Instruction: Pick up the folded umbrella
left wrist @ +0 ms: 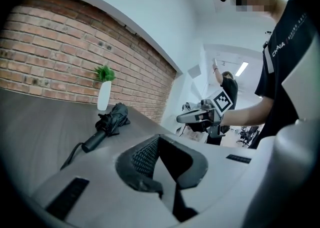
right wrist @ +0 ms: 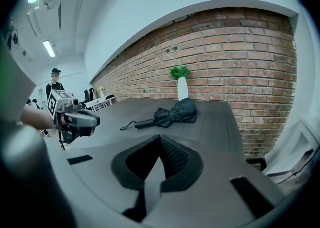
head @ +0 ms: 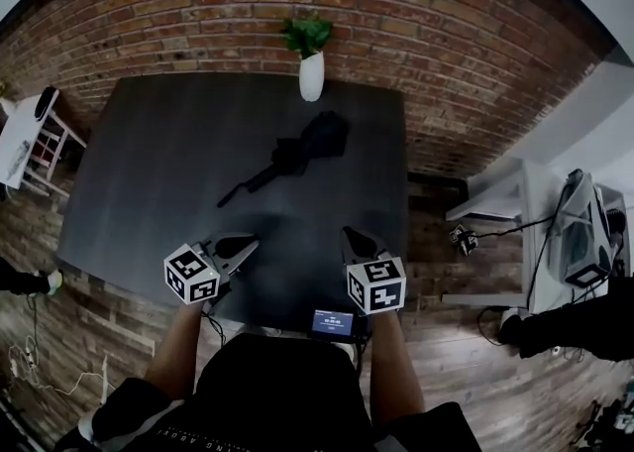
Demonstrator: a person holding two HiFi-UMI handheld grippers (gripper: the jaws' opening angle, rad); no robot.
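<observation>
A black folded umbrella [head: 297,156] lies on the dark table [head: 149,172], its bunched canopy toward the far right and its handle and strap toward the near left. It also lies ahead in the left gripper view as the umbrella [left wrist: 109,121] and in the right gripper view as the umbrella [right wrist: 172,114]. My left gripper [head: 248,242] hovers over the table's near edge, shut and empty. My right gripper [head: 353,236] hangs beside it, also shut and empty. Both are well short of the umbrella.
A white vase with a green plant [head: 310,58] stands at the table's far edge against the brick wall [head: 466,73]. A small device with a lit screen [head: 333,323] sits at my waist. White furniture [head: 25,138] stands at the left, a white stand [head: 495,242] at the right.
</observation>
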